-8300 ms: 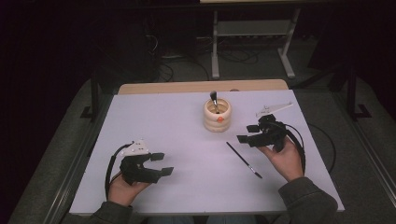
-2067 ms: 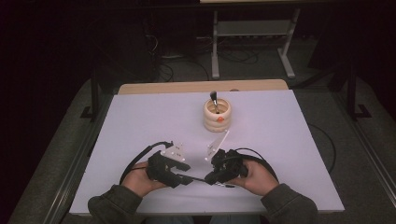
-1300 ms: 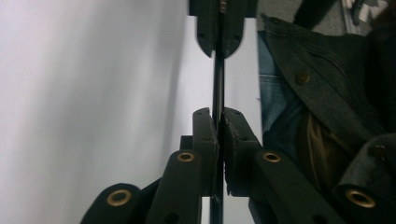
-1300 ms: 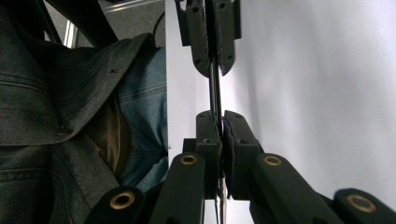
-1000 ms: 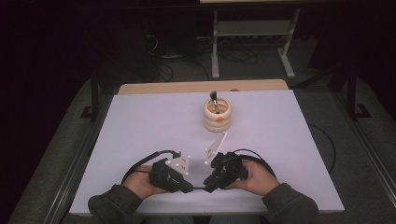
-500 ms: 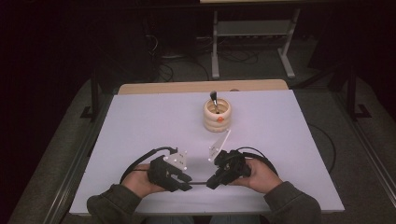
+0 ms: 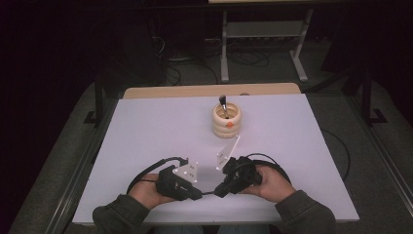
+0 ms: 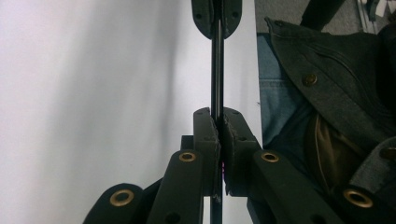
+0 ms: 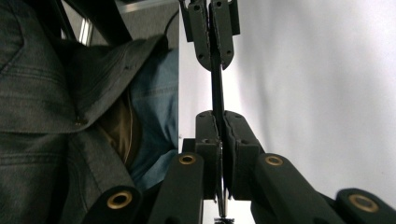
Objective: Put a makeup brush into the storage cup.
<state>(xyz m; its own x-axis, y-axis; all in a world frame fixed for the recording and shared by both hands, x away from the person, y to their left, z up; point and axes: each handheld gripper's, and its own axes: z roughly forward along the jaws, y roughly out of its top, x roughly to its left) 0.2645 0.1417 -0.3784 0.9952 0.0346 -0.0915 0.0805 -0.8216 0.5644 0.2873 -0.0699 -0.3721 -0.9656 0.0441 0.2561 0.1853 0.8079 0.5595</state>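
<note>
- The left tongs (image 7: 197, 193) and the right tongs (image 7: 219, 191) face each other near the front edge of the white surface (image 7: 146, 126), tips close together.
- A thin black brush (image 8: 216, 70) runs between them, held off the surface; each pair of tongs is clamped tight on one end of it.
- In the left gripper view, the jaws press together on the brush shaft, and the other tongs' jaws pinch its far end at the top of the picture.
- The right gripper view shows the same thing mirrored: jaws closed on the dark brush (image 9: 217, 88), with the opposite tongs gripping farther along.
- A round, ribbed cream-coloured holder (image 7: 226, 120) stands upright toward the back middle of the surface, well apart from both tongs.
- Inside the holder, another brush (image 7: 222, 103) stands with its dark head poking above the rim.
- An orange spot (image 7: 228, 124) marks the holder's front wall.
</note>
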